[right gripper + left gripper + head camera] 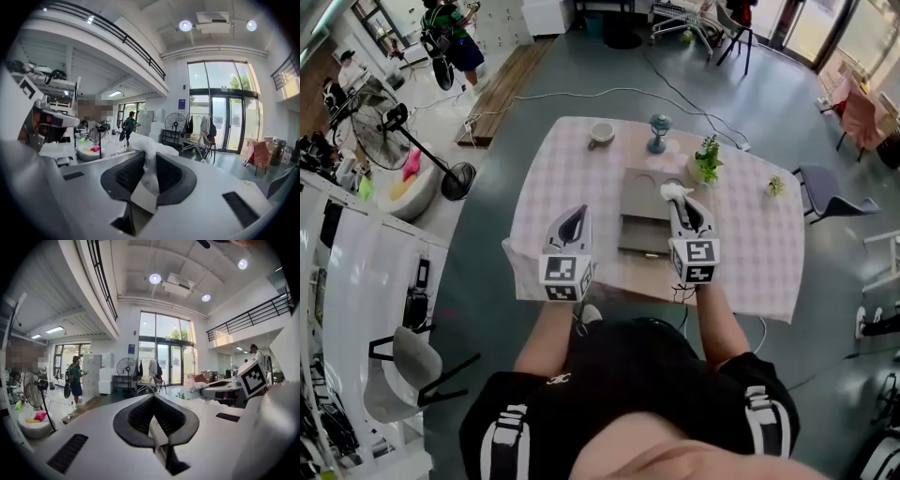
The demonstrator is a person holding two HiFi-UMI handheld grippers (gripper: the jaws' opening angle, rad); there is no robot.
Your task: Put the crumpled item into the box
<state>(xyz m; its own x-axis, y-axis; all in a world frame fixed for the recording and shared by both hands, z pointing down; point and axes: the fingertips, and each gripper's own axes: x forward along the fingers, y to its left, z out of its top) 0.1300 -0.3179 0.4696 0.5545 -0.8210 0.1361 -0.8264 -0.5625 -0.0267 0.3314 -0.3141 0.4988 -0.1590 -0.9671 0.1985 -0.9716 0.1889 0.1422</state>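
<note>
In the head view, a flat grey-brown box (639,202) lies in the middle of the checked tablecloth. My right gripper (679,200) hovers over the box's right edge, shut on a white crumpled item (674,191) that sticks out past its tips. The right gripper view shows the same crumpled item (151,151) pinched between the dark pads of the right gripper (149,161), which points level into the room. My left gripper (577,213) hangs left of the box over the table's near-left part. In its own view the left gripper (153,398) has its jaws together with nothing between them.
The table (750,246) also carries a white cup (601,132), a blue-green stemmed vase (658,133), a potted plant (708,159) just beyond the right gripper and a small plant (775,186). A grey chair (826,193) stands on the right, a floor fan (392,120) far left.
</note>
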